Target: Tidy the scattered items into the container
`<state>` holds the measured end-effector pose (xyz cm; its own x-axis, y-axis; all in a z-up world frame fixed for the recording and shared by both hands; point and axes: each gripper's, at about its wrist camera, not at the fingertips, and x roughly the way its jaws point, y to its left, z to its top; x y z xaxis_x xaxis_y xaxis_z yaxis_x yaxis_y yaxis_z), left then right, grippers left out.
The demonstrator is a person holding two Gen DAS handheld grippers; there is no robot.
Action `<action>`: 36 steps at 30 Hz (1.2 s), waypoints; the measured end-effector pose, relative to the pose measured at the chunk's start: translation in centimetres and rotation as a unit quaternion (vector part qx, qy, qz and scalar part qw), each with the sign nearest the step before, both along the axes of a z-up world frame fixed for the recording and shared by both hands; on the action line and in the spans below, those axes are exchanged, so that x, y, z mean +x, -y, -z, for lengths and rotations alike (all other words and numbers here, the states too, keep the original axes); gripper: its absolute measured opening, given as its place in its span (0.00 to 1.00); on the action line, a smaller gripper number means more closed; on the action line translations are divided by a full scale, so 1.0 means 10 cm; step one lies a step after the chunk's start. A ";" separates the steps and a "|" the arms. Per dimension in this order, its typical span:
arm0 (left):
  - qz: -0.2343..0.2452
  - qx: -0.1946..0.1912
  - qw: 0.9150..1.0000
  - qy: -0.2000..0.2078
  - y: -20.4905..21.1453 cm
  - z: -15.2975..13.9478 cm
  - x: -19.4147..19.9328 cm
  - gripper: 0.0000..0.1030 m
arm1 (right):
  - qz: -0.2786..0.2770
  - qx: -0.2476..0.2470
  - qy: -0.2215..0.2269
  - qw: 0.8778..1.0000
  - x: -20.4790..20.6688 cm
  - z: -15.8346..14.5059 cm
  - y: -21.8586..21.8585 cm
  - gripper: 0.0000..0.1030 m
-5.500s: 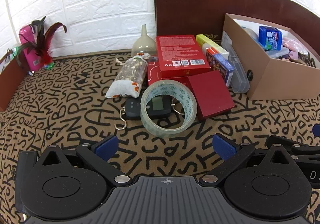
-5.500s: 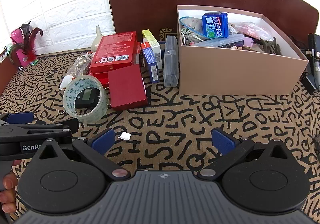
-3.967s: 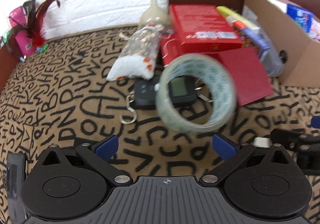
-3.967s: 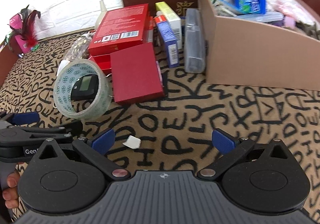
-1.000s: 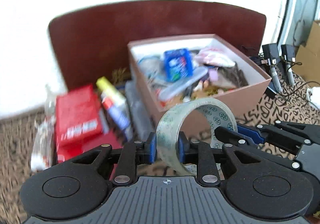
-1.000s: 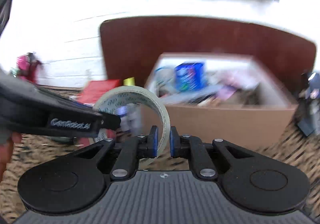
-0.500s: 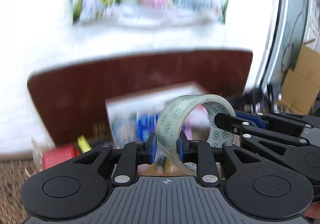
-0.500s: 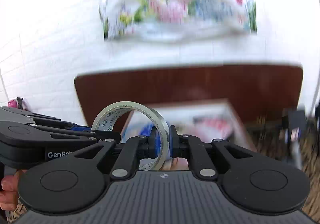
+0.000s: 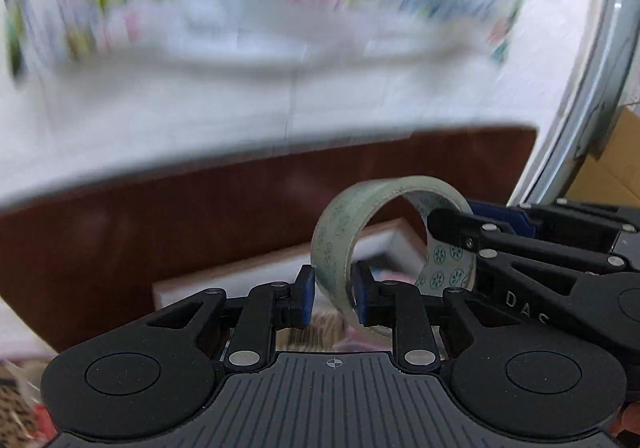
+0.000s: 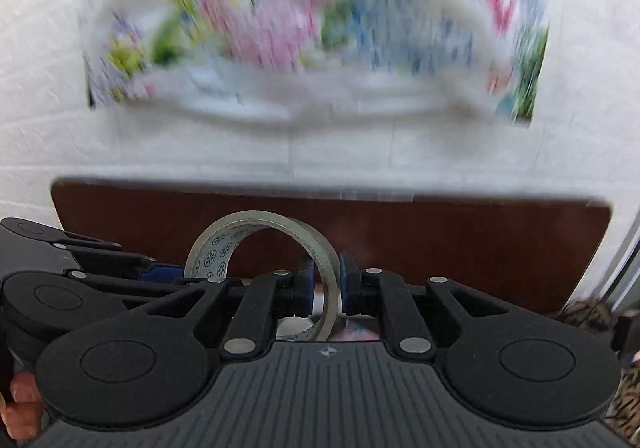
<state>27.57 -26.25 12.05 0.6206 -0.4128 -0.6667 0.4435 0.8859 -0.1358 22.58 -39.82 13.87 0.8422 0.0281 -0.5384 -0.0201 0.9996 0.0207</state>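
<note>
**Tape roll gripped on two sides, in the air in front of the headboard**

Item 1. Clear tape roll (image 9: 340, 244), printed inner core, standing on edge. It is hanging in the air, touching no surface, with its hoop rising above both sets of fingers.

Item 2. Left gripper (image 9: 332, 298): blue pads are pressing narrowly on the roll's near band from either side, one outside the hoop and one inside. In the right wrist view this gripper (image 10: 176, 272) is reaching in from the left edge to the roll's (image 10: 256, 248) left rim.

Item 3. Right gripper (image 10: 325, 288): fingers are closing narrowly on the band's right side, one pad on each face. In the left wrist view its dark fingers (image 9: 460, 238) are entering from the right and meeting the roll's far rim. The two grippers are sitting just beside each other.

Item 4. Tan box (image 9: 248, 272), the container: its pale rim is showing low behind the roll, partly hidden by the gripper body; contents are blurred.

Item 5. Dark brown headboard (image 10: 460, 248): its upper edge is running across behind everything, with white brick wall (image 10: 36, 67) above. A floral sheet (image 10: 312, 23) on the wall is motion-blurred. Open space is lying above the roll up to that edge.
</note>
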 end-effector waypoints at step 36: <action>-0.019 -0.059 0.998 0.013 -1.20 0.19 -1.21 1.00 | -0.016 0.156 -0.007 0.988 -0.83 0.47 -0.42 0.97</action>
<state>15.51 -14.26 10.17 0.6530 -0.4641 -0.5985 0.4146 0.8804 -0.2302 14.29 -35.63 9.19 0.8311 0.2213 -0.5102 -0.0492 0.9431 0.3288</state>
